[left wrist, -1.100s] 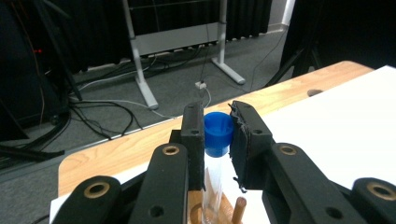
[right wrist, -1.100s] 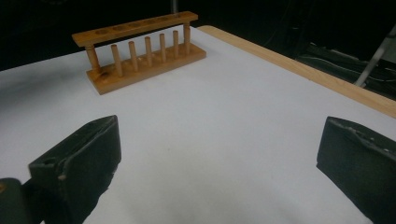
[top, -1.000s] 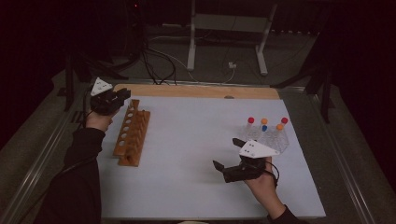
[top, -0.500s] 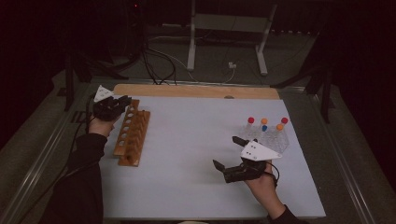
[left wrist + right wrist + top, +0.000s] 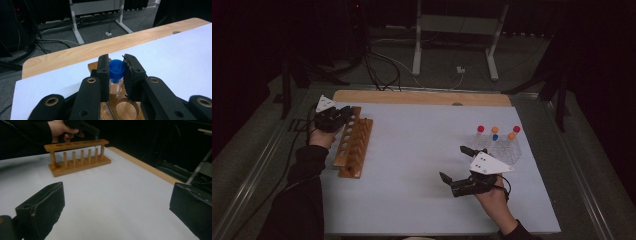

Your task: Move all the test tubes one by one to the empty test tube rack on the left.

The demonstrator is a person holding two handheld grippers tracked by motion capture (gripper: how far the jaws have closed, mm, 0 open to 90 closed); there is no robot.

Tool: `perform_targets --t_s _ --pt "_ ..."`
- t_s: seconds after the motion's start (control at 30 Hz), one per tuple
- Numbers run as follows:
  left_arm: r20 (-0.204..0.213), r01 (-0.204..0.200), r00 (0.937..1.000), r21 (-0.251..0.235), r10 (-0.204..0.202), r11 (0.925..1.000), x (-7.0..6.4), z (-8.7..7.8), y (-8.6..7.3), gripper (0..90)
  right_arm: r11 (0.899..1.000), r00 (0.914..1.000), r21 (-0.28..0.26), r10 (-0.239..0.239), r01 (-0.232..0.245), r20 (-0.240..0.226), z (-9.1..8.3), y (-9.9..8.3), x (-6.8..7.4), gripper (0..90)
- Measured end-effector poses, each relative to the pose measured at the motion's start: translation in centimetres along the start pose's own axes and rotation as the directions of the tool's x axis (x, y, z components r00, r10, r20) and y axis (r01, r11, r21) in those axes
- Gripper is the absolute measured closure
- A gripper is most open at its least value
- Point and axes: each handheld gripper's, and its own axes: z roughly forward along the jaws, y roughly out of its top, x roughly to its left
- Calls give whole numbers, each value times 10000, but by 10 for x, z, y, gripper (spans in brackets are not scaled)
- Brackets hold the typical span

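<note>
Here the left gripper (image 5: 117, 75) clamps one blue-capped clear tube (image 5: 116, 72) over the far end hole of the single wooden rack (image 5: 353, 148), while the right gripper (image 5: 457, 164) hovers wide open near five more capped tubes (image 5: 497, 142).

Blue-capped clear tube (image 5: 116, 75), upright between my left tongs (image 5: 115, 75), over an end hole of the wooden rack (image 5: 353, 146) at the bench's left.
</note>
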Motion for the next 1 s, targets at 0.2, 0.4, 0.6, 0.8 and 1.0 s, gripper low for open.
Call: perform_targets --t_s 0.2,0.4,0.6,0.8,1.0 --pt "60 -11 10000 86 10 10000 0 0 0 763 9988 9988 163 466 -463 -174 0 0 -3 0" --pt "413 198 9989 70 -200 9998 0 -5 4 642 9974 9973 125 710 -708 -187 -3 2 -5 0" --pt "643 286 9976 -526 -252 9982 -10 -27 13 353 9969 9969 1 781 -781 90 -7 4 -6 0" --pt "1573 116 9875 -631 -16 9979 -30 -52 17 165 9958 9945 -73 911 -908 521 -14 6 -14 0" --pt "2511 -238 9673 -478 350 9986 -61 -70 13 31 9921 9836 6 1243 -1254 1311 -22 4 -29 0"
